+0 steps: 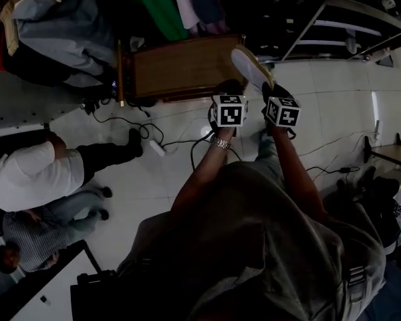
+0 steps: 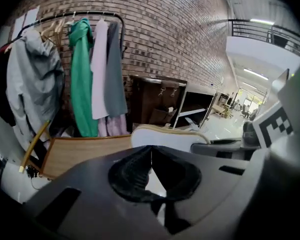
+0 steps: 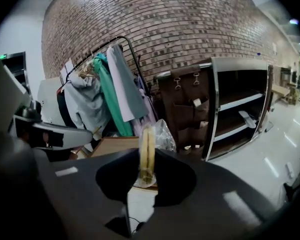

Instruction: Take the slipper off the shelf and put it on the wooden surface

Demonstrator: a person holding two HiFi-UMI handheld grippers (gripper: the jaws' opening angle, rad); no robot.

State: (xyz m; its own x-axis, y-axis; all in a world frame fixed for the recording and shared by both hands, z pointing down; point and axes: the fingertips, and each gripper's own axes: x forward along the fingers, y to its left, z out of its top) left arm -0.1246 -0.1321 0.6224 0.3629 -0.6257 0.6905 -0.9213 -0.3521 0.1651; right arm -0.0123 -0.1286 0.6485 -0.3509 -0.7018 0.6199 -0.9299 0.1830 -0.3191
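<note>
- Carry step: the right gripper [image 3: 147,178] jaws clamp the slipper [image 1: 251,65] edge-on, at upper centre of the head view.
- The left gripper [image 2: 151,157] jaws are closed and empty.
- Next, probably: lower it leftward onto the wooden surface [image 1: 177,67].

My head view is dim and underexposed: my grey-clad torso [image 1: 254,233] is nearly lost in murk, and only the glossy white tiled floor [image 1: 334,105] catches pale streaks of reflected light. Both gripper views are brighter. In the left one, long white ceiling strip lights [image 2: 262,21] glare at the upper right, and the hall beneath them is washed out. The red-brown brick wall [image 3: 155,29] bows under the wide lens, and black corners ring each frame. Close to the lens, the pale yellow-edged slipper [image 3: 146,139] pinched in my right gripper [image 3: 147,159] looks soft, and the dark gripper body around it is a blur
</note>
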